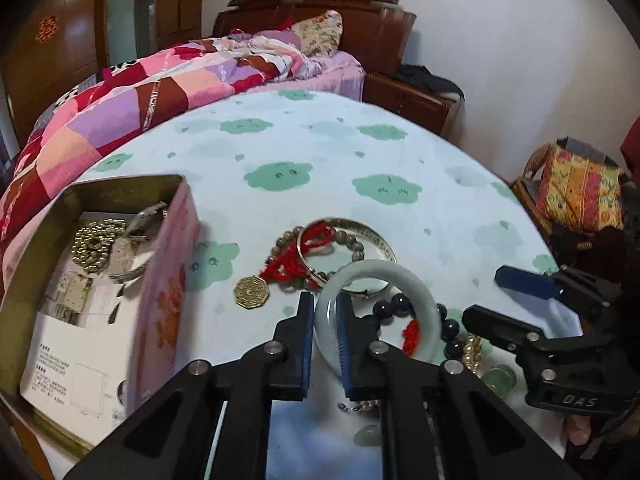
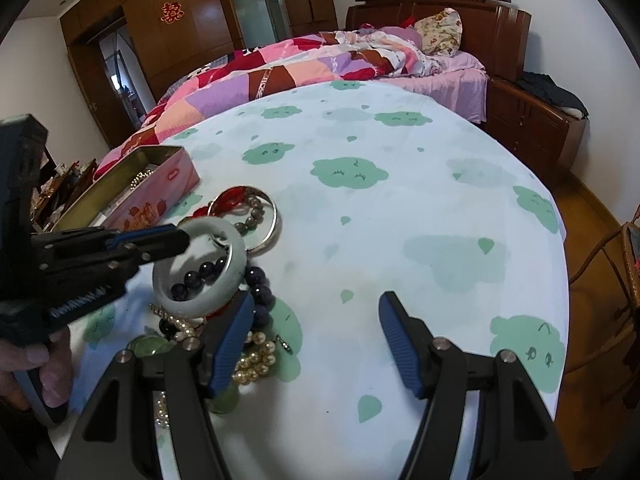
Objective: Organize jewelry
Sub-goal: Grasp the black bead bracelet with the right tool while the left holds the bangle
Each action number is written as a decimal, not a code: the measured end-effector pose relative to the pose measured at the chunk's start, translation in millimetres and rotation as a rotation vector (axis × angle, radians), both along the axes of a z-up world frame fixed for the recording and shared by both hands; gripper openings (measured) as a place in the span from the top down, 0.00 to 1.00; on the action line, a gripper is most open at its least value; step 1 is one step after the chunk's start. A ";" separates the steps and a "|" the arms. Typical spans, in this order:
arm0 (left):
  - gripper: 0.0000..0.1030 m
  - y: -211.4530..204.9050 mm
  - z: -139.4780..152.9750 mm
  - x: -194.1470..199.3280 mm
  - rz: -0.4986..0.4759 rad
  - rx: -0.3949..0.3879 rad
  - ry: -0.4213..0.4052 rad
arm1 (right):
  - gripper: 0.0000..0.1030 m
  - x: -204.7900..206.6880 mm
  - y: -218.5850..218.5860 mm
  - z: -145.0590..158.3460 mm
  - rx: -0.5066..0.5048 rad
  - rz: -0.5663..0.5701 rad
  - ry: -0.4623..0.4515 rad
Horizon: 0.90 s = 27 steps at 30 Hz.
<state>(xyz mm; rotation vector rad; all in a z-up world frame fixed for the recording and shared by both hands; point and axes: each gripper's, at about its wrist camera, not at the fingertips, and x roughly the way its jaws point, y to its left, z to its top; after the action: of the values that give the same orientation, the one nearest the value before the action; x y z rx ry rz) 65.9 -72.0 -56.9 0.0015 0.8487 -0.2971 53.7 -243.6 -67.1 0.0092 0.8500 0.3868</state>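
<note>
Nearest in the left wrist view, the left gripper (image 1: 325,312) has its jaws pinched on the rim of a pale jade bangle (image 1: 424,312), low and centre in the frame, above the heap of loose jewelry. No earlier picture shows how they got there. The right gripper (image 2: 316,320) hovers with jaws spread and empty, at the bottom centre of its own view, its left finger over the pearl strands (image 2: 256,360).

Under and beside the bangle lie dark beads (image 1: 394,306), a red knotted cord with a brass octagonal charm (image 1: 251,292), a brown bead bracelet (image 1: 352,240) and a silver bangle (image 2: 272,220), all on the cloud-printed desk (image 1: 360,152).

Farther left, the pink tin box (image 1: 168,280) already holds a gold bead chain (image 1: 94,246) and some other pieces. Judging from this, sorting is under way; most pieces are yet to be boxed.
</note>
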 end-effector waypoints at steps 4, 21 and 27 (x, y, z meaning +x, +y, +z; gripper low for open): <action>0.90 9.1 12.9 -5.4 0.027 -0.004 -0.045 | 0.44 0.4 3.7 0.5 -0.011 0.019 0.003; 0.90 23.8 22.3 -12.3 0.062 -0.028 -0.083 | 0.85 5.3 55.7 -5.4 -0.207 0.173 0.009; 0.90 30.3 33.4 -18.1 0.082 -0.034 -0.118 | 0.85 -6.4 44.5 12.9 -0.125 0.135 -0.066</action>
<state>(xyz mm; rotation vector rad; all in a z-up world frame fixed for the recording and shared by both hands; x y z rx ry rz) 47.7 -41.7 -23.5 -0.0472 0.7246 -0.2324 47.3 -199.1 -54.2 -0.1768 0.8107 0.4569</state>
